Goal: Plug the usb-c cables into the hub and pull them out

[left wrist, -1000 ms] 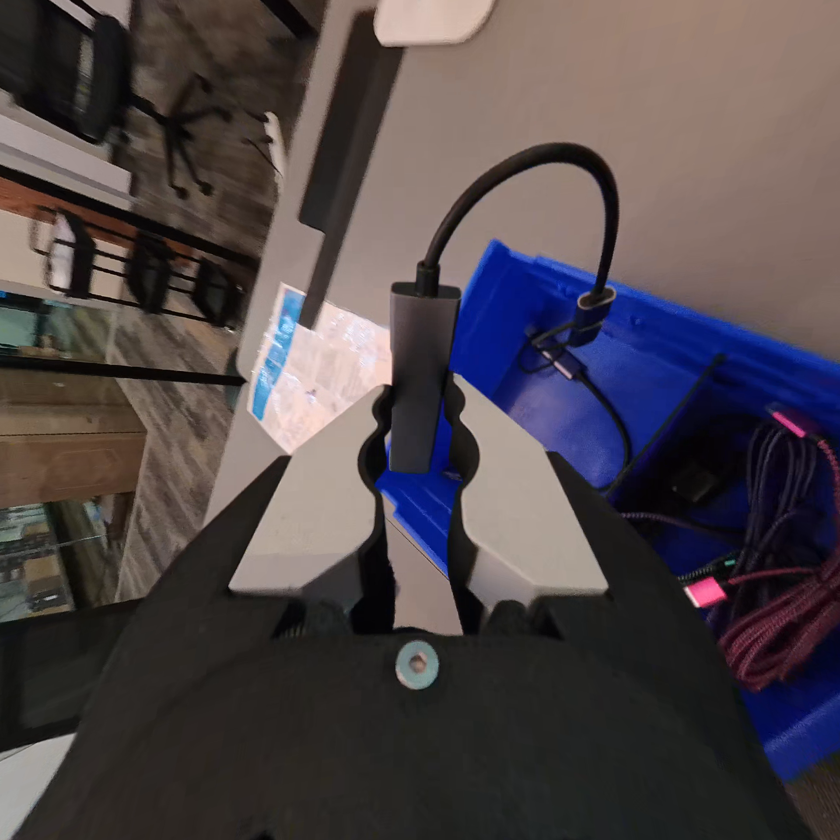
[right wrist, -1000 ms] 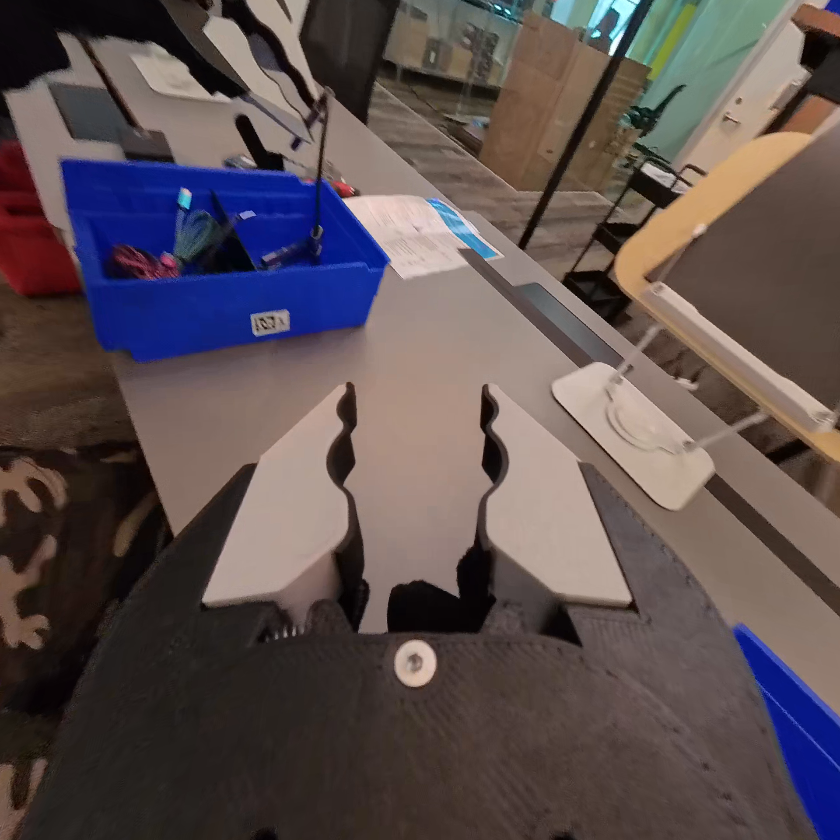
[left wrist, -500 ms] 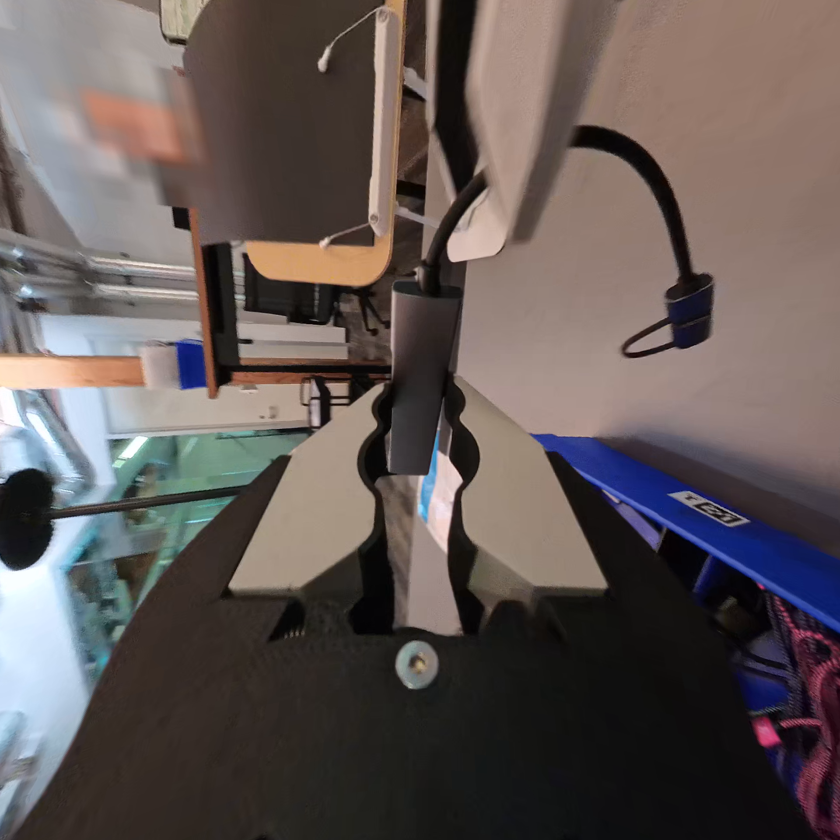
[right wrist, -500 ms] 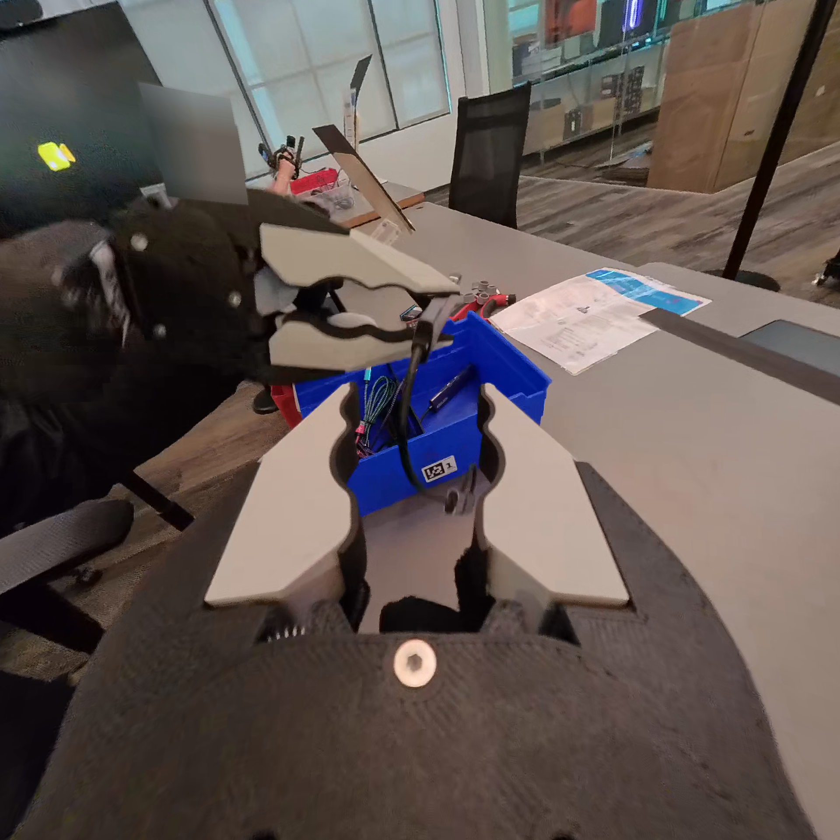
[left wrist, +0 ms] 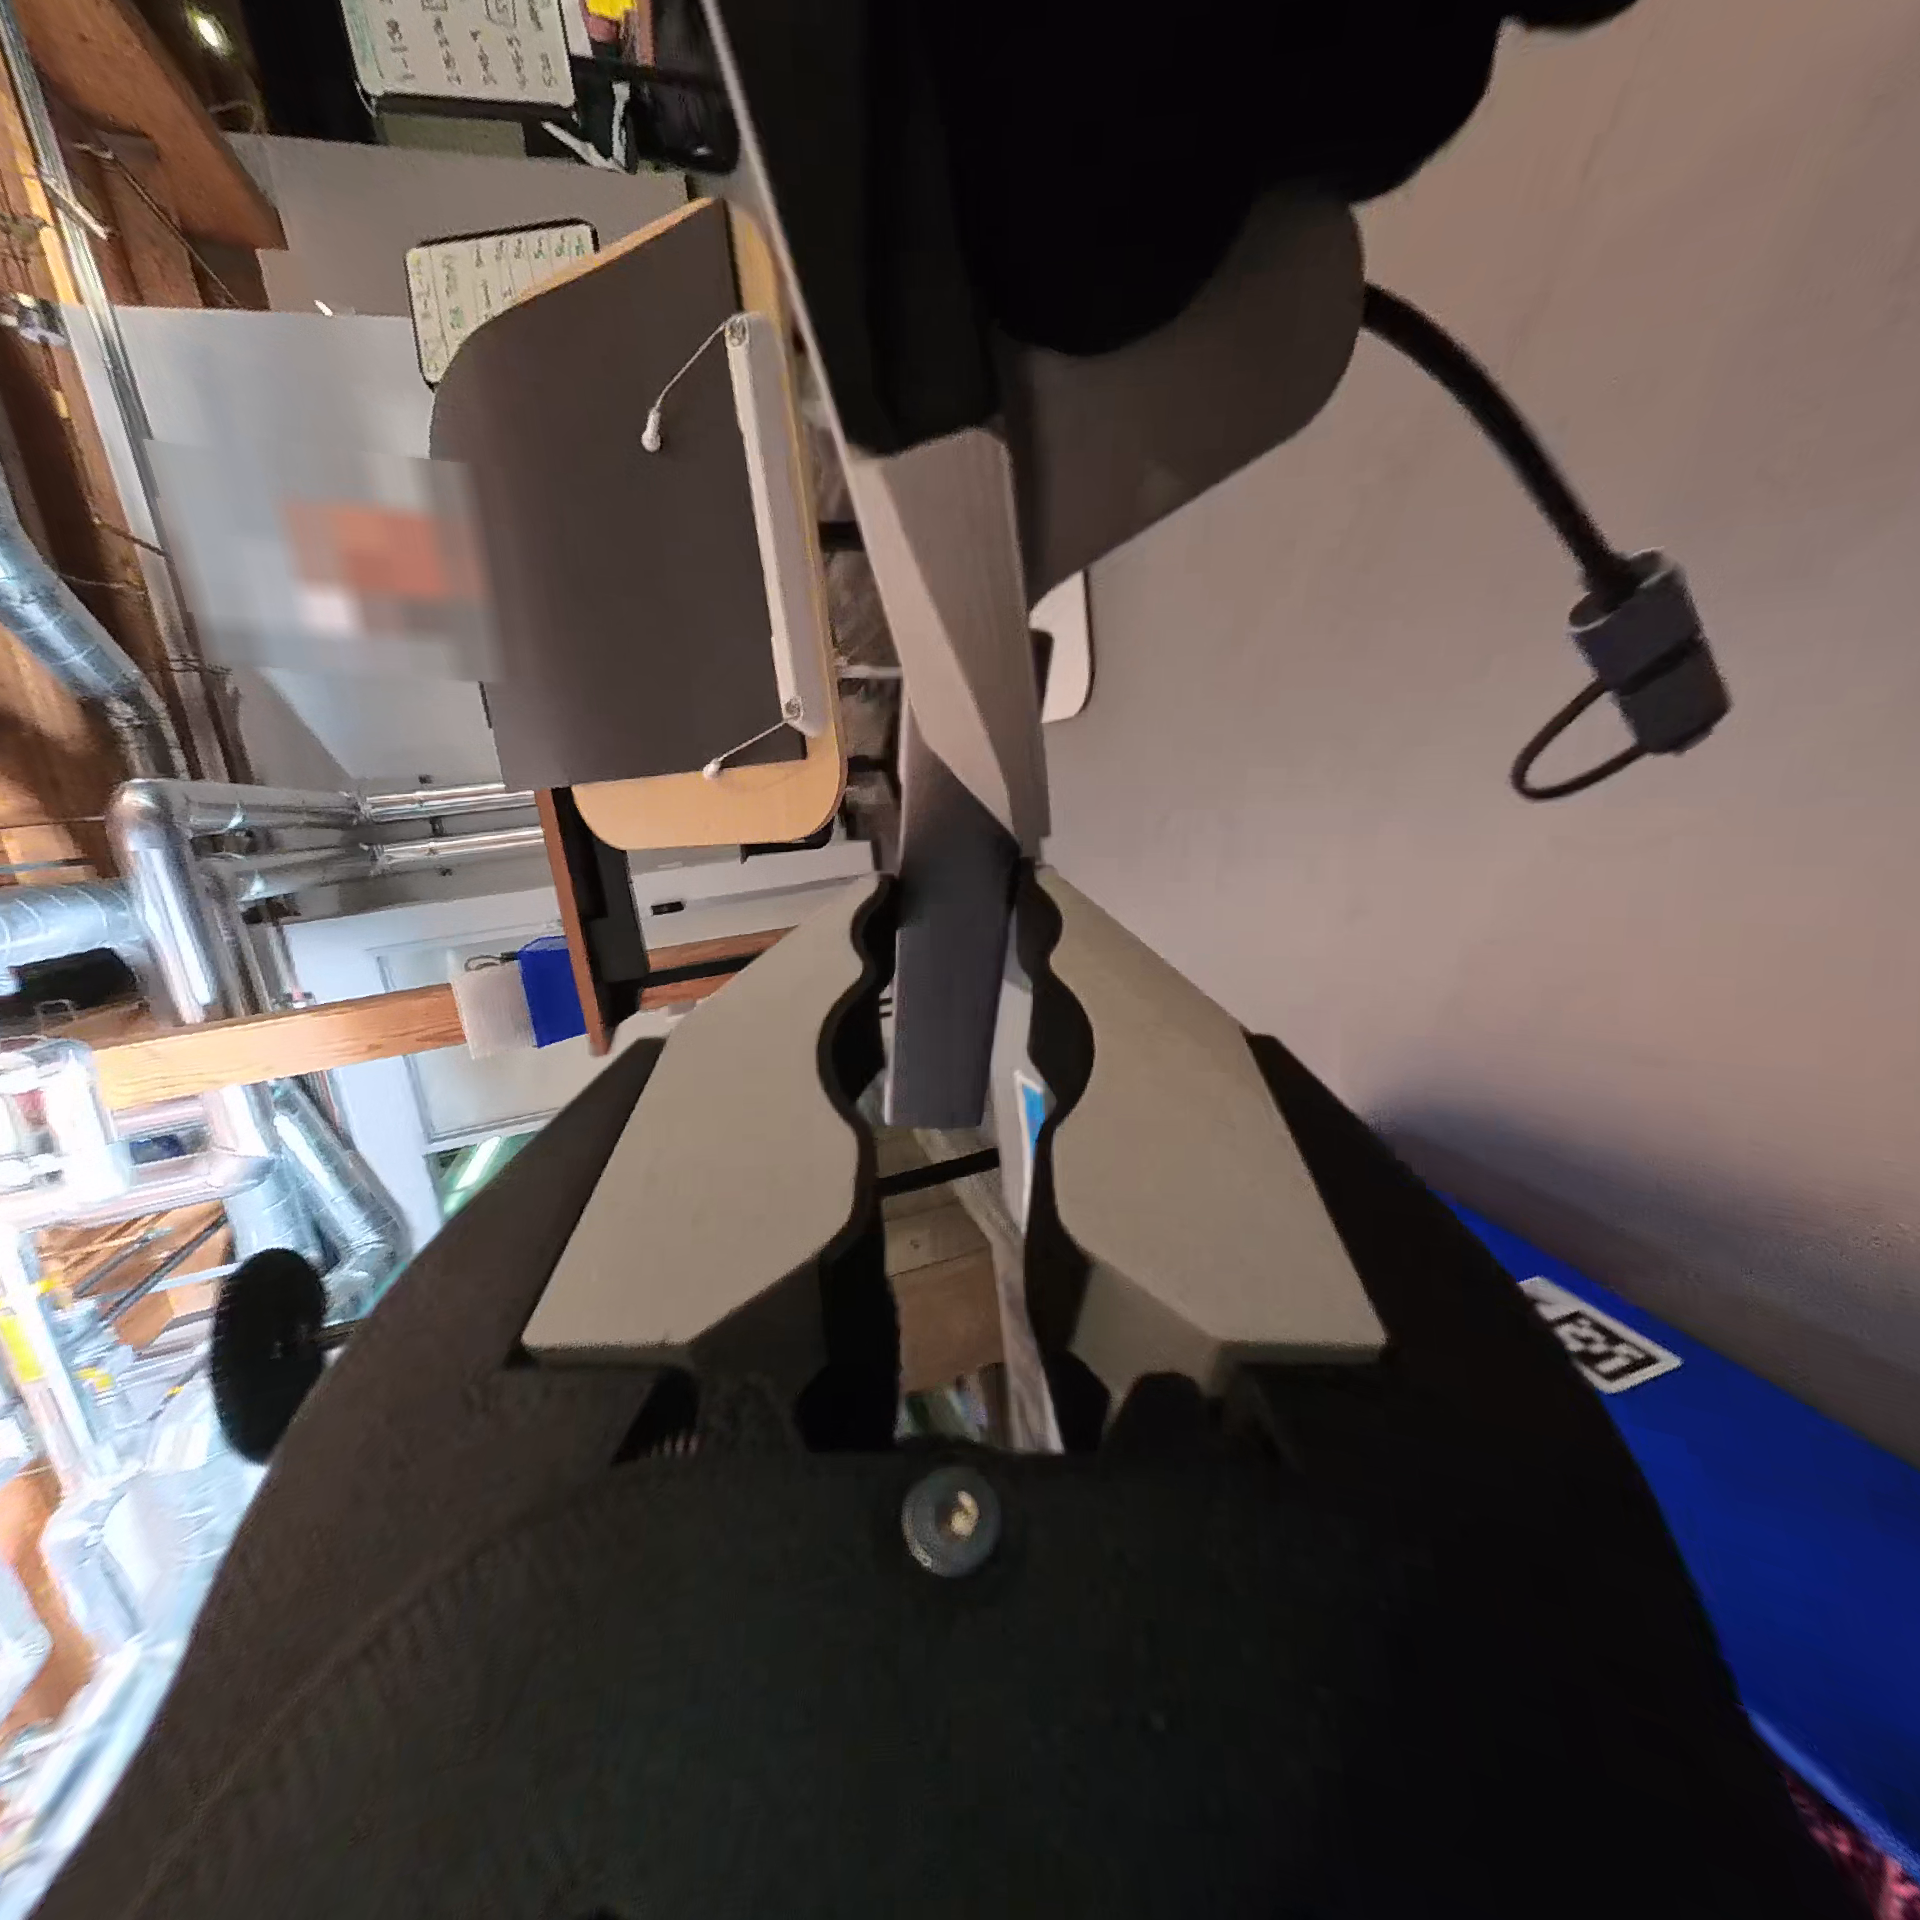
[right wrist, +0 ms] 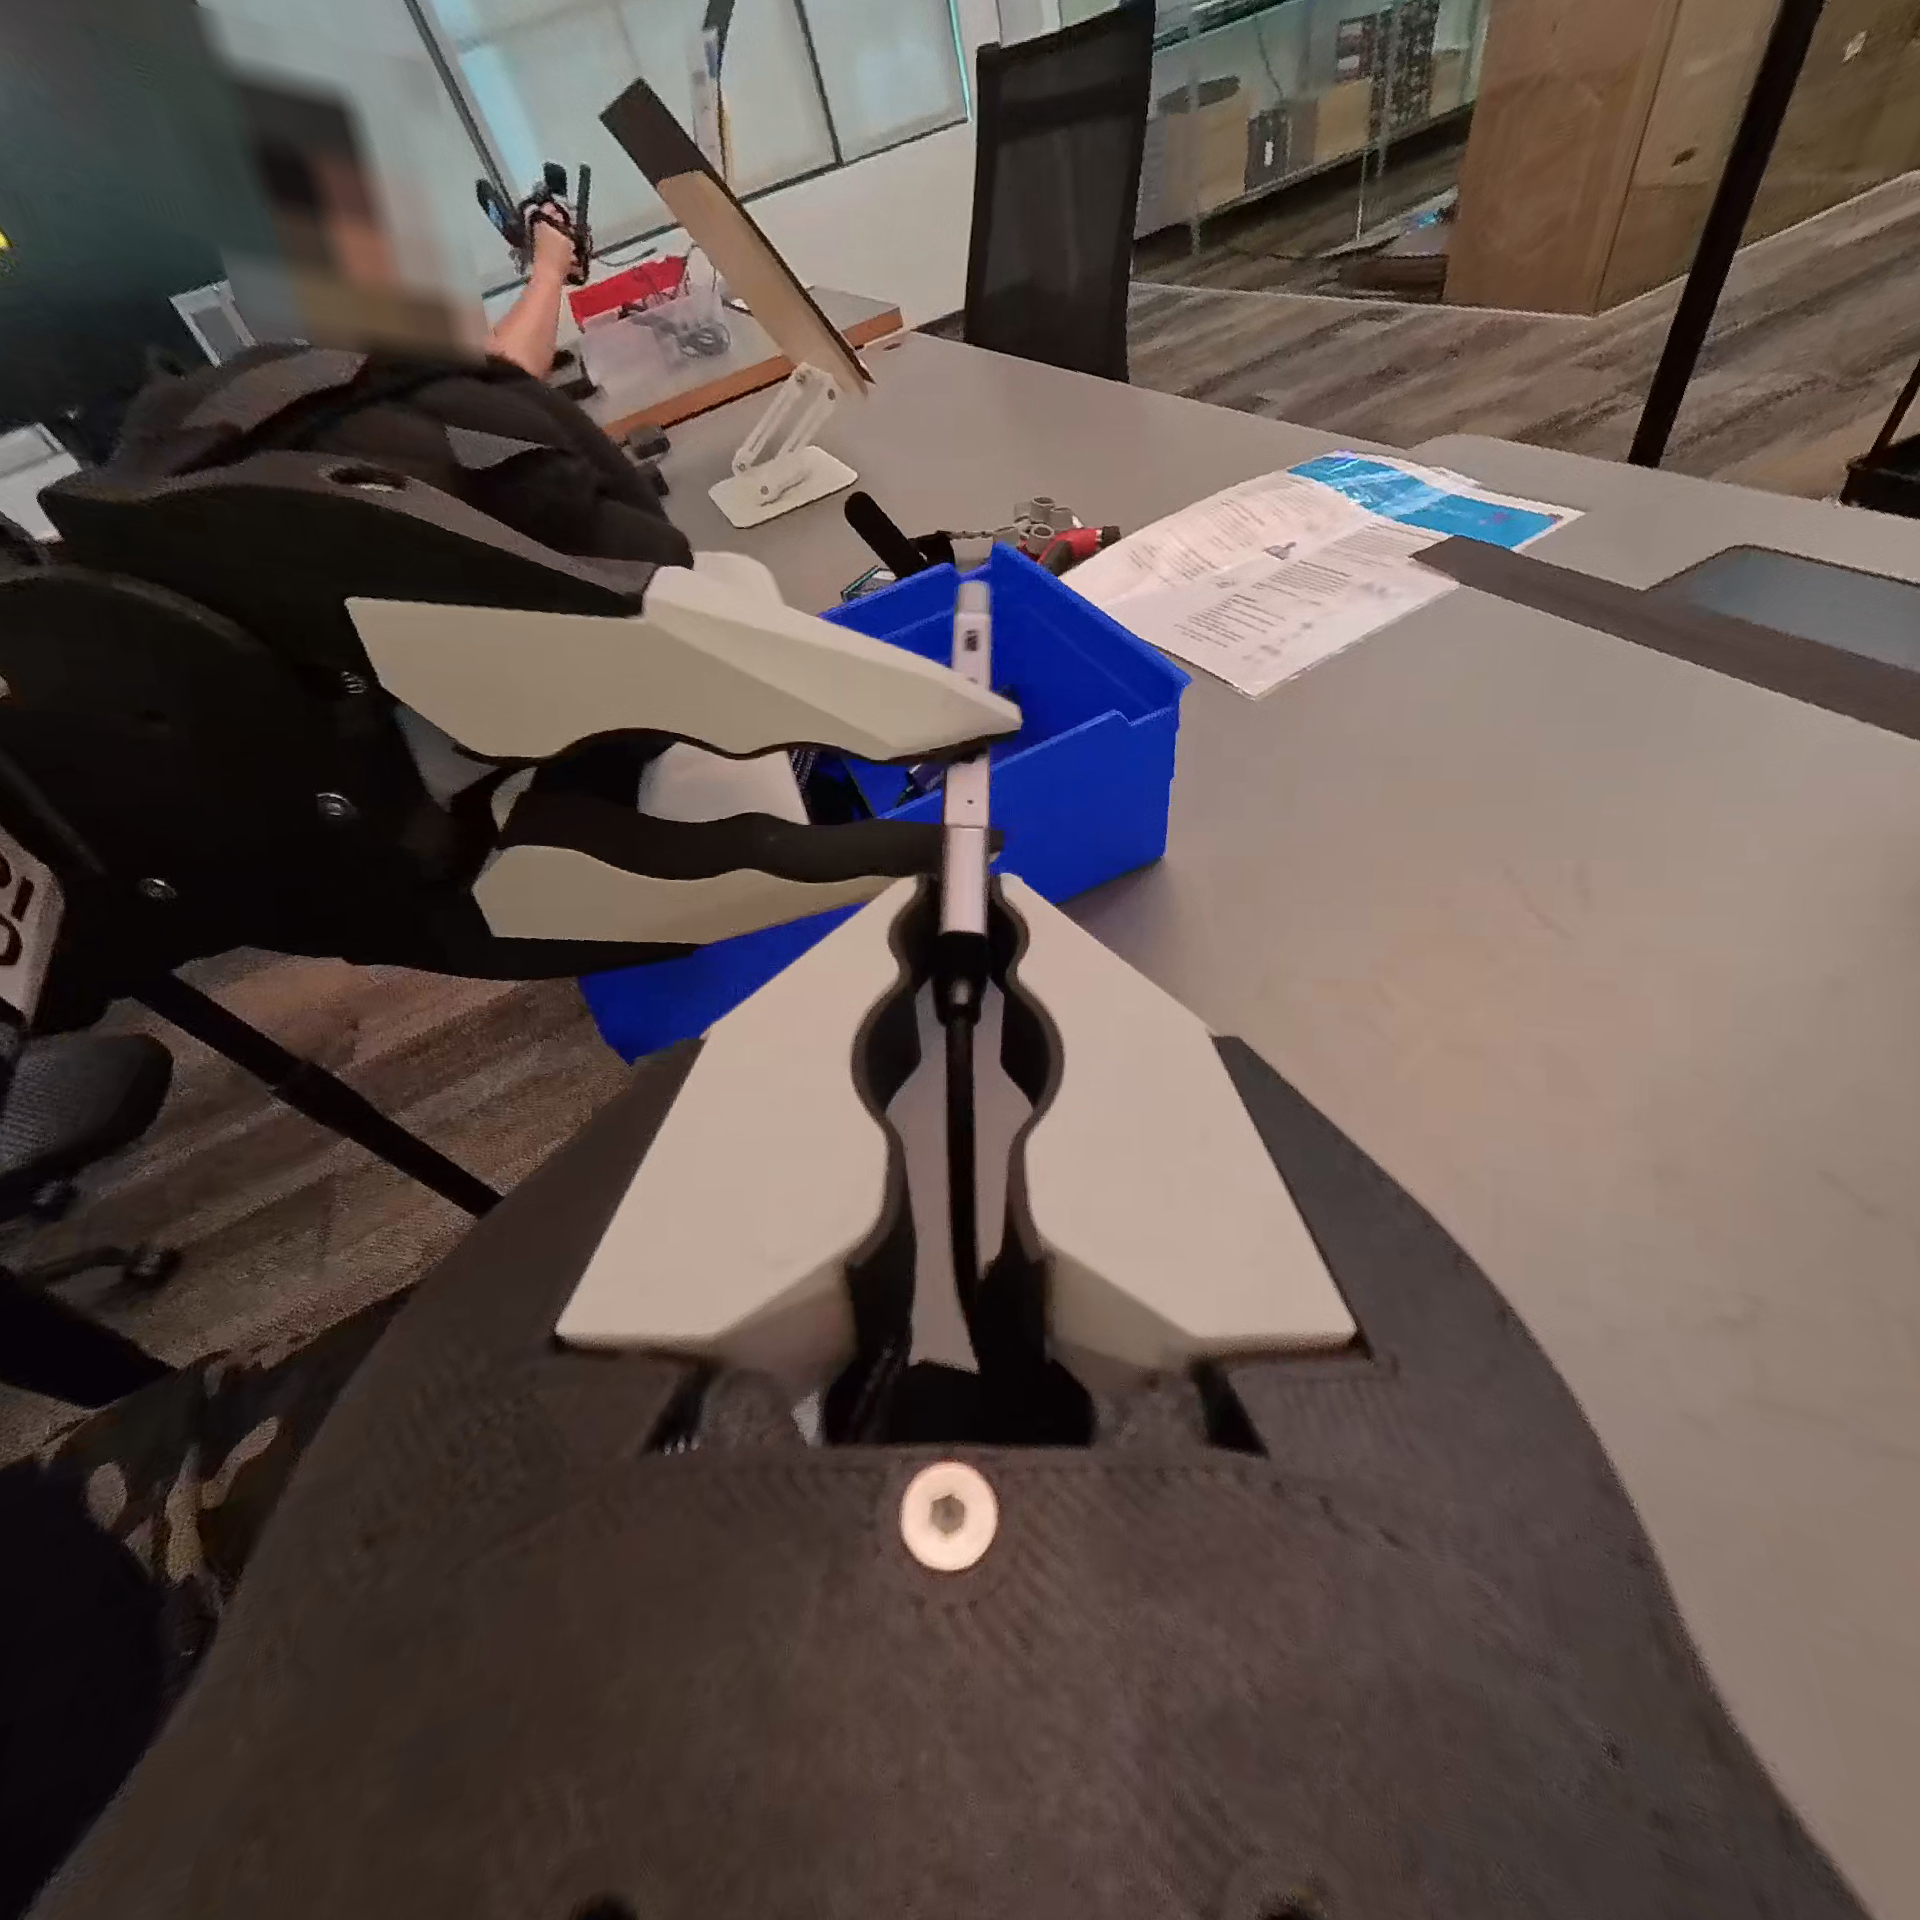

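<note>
Left gripper: the black left gripper with pale grey fingers (right wrist: 987, 779) reaches in from the left and is clamped across the middle of the slim grey metal USB hub (right wrist: 971, 644), holding it in the air above the near edge of the surface.
Hub position: it stands roughly upright over the blue plastic bin (right wrist: 1091, 790), with its cable end pointing down.
Right gripper: the matching right gripper (right wrist: 963, 914) has its fingers drawn close around the hub's lower end. The hub's black cable (right wrist: 964, 1091) runs back between them. I cannot tell whether the pads actually press on it.
Cable end: in the left wrist view the cable arcs away to a grey capped plug (left wrist: 1647, 655) hanging free, apart from everything else.
Open room: the grey surface (right wrist: 1558, 935) is bare to the right of the bin.
Around: grey fittings and a red-handled tool (right wrist: 1060, 535) lie just behind the bin. A printed paper sheet (right wrist: 1299, 561) lies further right, then a dark inset strip (right wrist: 1662, 623).
Further back: a white stand holding a tilted board (right wrist: 779, 457), a black chair (right wrist: 1049, 187), and at far left a person in dark clothing (right wrist: 416, 436).
Room: wood-look floor and glass walls.
</note>
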Available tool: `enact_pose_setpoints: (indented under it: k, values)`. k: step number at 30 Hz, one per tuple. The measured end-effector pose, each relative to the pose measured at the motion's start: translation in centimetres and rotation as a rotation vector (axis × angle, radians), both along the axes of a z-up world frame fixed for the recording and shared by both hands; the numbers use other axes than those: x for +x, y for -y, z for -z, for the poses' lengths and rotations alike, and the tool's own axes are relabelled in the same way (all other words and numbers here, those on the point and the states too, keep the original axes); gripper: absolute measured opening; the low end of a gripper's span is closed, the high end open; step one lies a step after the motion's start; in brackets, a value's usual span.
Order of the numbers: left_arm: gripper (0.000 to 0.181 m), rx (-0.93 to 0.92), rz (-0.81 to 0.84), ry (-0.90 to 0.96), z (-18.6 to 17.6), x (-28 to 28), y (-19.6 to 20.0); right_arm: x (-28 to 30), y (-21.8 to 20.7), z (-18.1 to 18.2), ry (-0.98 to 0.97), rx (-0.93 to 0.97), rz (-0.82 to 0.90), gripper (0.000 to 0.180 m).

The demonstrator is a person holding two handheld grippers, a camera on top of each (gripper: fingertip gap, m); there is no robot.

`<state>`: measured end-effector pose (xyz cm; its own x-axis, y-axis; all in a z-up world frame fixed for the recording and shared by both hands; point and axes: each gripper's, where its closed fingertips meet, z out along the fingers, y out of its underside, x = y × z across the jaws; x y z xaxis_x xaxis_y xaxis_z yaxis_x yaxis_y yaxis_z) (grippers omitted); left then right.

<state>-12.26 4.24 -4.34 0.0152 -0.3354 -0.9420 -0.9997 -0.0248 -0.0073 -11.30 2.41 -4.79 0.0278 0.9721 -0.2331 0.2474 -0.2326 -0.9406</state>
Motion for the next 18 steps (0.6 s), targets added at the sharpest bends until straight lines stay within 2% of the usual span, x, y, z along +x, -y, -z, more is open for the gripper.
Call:
enact_pose_setpoints:
  k: [3,6,12,18]
  values:
    - [0.021,-0.067,-0.016,0.061,0.7,-0.1,0.3,0.7,-0.8,0.6,-0.002,-0.041,0.011,0.006]
    - [0.034,-0.126,-0.07,0.15,0.3,-2.2,1.2,1.7,-2.4,1.5,0.01,-0.069,0.039,0.006]
    - [0.037,-0.298,-0.331,0.299,0.2,-12.8,5.1,4.1,-3.9,7.1,0.186,-0.275,-0.037,0.006]
    - [0.037,-0.578,-0.579,0.395,4.8,-21.0,11.7,5.6,-5.2,12.4,0.328,-0.4,-0.009,0.006]
